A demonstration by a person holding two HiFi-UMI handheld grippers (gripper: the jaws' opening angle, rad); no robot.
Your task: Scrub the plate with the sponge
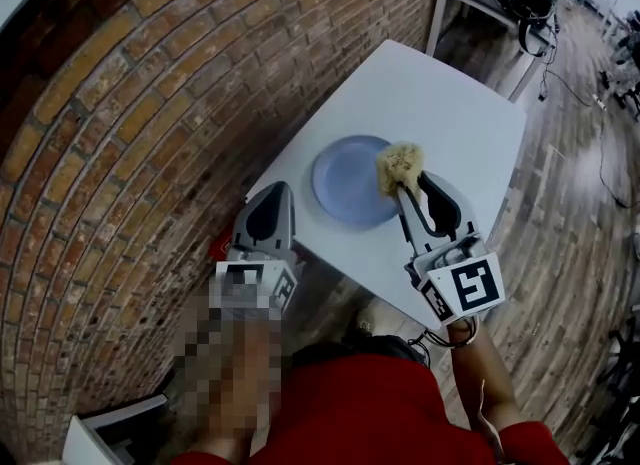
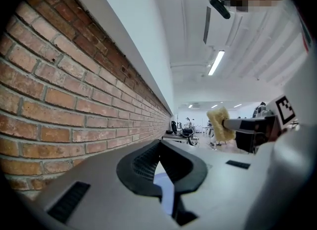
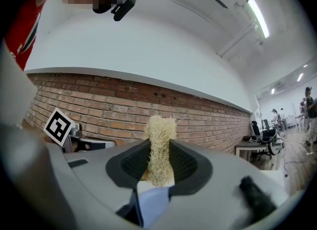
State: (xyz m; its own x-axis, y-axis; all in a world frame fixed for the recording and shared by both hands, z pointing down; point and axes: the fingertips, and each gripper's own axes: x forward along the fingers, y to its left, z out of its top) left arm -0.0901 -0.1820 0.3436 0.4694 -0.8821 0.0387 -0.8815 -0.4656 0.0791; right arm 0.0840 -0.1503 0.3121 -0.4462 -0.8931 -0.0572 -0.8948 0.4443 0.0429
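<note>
The right claw (image 1: 402,189) grips the sponge (image 1: 399,165) over the right edge of the plate (image 1: 345,185). The left claw (image 1: 281,188), closed and empty, sits left of the plate. The sponge should probably be pressed flat in firm circles.

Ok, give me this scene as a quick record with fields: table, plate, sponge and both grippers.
table: white, beside a brick wall
plate: blue, flat on the table
sponge: yellowish, clamped in the right gripper, over the plate's right rim; contact unclear
left gripper: shut, empty, left of the plate
right gripper: shut on the sponge
</note>
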